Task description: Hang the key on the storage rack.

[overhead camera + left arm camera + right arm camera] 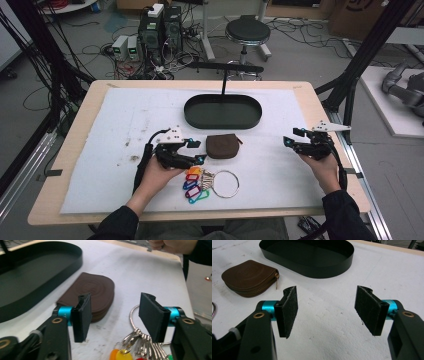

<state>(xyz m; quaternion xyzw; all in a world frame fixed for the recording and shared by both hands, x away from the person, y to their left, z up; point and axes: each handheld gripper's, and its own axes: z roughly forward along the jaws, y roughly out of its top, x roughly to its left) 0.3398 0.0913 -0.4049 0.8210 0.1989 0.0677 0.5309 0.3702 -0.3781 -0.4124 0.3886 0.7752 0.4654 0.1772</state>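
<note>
On the bench in the high view, the left gripper (196, 151) hovers released just left of the brown pouch (223, 146), above the keyring (214, 183), while the right gripper (289, 137) rests released well to the right. In the left gripper view its jaws stand apart with nothing between, pouch (93, 291) ahead, keyring (135, 337) below. In the right gripper view the jaws gape over bare white mat (324, 317), the black tray (312, 255) beyond.

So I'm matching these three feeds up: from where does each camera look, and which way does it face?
High view: above the person's side, facing forward and down on the table; forearms, left gripper, right gripper.
Left gripper view: rides that gripper, faces the pouch and key ring; own jaws, the other hand far off.
Right gripper view: low over the table, own jaws.
All share pouch and black tray.
</note>
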